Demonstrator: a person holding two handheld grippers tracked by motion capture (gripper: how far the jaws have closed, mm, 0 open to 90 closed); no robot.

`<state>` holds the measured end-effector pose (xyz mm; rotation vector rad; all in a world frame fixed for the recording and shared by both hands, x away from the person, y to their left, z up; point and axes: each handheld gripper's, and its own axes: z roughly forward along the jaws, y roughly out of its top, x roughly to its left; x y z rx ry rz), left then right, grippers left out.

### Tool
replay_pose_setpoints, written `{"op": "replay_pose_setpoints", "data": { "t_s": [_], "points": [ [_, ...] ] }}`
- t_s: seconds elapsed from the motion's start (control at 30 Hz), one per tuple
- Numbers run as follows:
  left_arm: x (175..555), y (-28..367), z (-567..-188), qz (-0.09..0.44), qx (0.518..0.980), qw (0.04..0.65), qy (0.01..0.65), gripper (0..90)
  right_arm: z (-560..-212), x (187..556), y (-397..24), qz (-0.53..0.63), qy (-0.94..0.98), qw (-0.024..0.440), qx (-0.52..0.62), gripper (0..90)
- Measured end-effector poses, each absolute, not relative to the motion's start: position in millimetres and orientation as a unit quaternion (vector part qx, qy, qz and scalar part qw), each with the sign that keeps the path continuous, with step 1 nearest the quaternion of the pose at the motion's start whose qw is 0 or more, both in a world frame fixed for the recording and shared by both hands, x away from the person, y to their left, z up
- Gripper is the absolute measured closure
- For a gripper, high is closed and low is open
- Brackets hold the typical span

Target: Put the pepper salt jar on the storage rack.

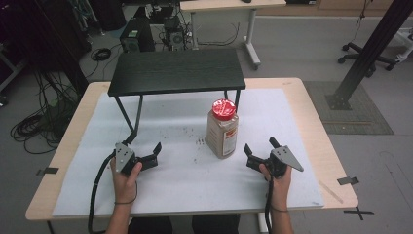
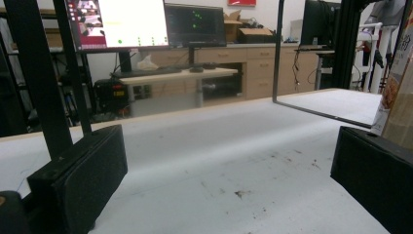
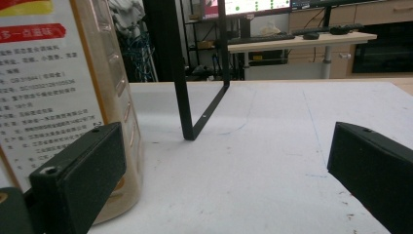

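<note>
Red-capped and full of tan powder, the seasoning jar stands upright on the white mat, just in front of the black shelf and nearer the right side. Nothing has it yet! The right gripper sits low on the mat just beside the jar, jaws spread wide and empty; in the right gripper view the jar's printed label looms just past one jaw, not between the 2. The left gripper rests well apart from the jar, jaws wide open too, nothing between them but bare mat.

So, by my read, we're at the very start: jar untouched, cap on, every step of the handling left to do. The right gripper looks the likelier to go first, and it would need to swing across to bracket the jar.

The mat is scuffed, with dark specks scattered beside the jar. It lies on a pale wooden table. Around it is a lab: grey floor, cable tangles, a computer tower, monitors on a desk.
</note>
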<state>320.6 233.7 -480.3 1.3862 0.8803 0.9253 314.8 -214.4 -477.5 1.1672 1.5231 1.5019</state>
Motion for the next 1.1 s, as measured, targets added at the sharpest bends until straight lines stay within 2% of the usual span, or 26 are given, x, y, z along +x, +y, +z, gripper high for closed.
{"op": "replay_pose_setpoints", "data": {
  "t_s": [1.1],
  "points": [
    [321, 234, -480, 0.397, 0.594, 0.588, 0.379, 0.2, -477, 296, -209, 0.597, 0.600, 0.312, 0.431, 0.1]
  ]
}}
